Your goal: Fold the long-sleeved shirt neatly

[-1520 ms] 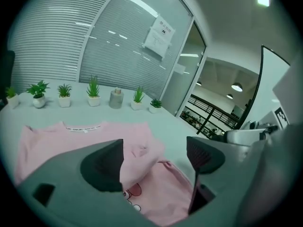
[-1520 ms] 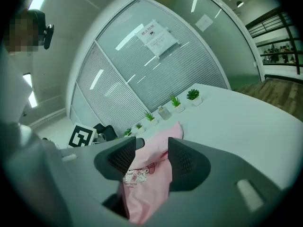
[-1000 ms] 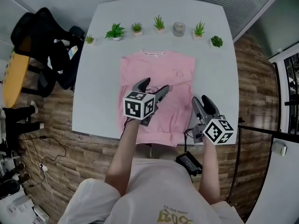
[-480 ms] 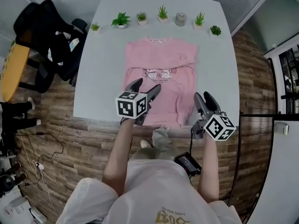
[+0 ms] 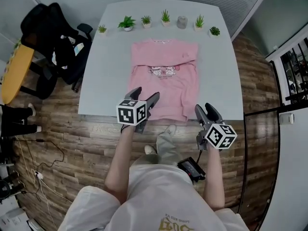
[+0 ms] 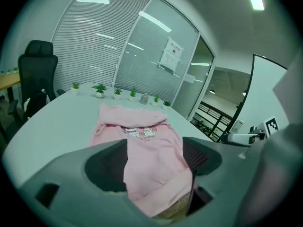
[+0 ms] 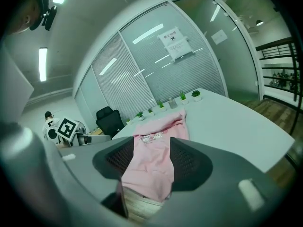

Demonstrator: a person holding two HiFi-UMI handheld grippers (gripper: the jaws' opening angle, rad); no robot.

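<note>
The pink long-sleeved shirt (image 5: pixel 163 76) lies flat on the white table (image 5: pixel 106 81), sleeves folded in over its body, its hem at the near edge. My left gripper (image 5: pixel 145 96) hangs just off that near edge, in front of the shirt's left hem corner, jaws open and empty. My right gripper (image 5: pixel 206 109) is off the edge by the right hem corner, also open with nothing in it. In the left gripper view the shirt (image 6: pixel 142 145) shows between the open jaws of the left gripper (image 6: pixel 154 157). The right gripper view frames the shirt (image 7: pixel 152 148) the same way.
A row of small potted plants (image 5: pixel 127 22) and a grey cup (image 5: pixel 181 21) lines the table's far edge. A black office chair (image 5: pixel 53 37) stands left of the table. Wooden floor surrounds it. A black device (image 5: pixel 191 168) hangs at the person's waist.
Both grippers have drawn back toward the person, from over the shirt's lower part to just past the table's near edge. The shirt lies as before.
</note>
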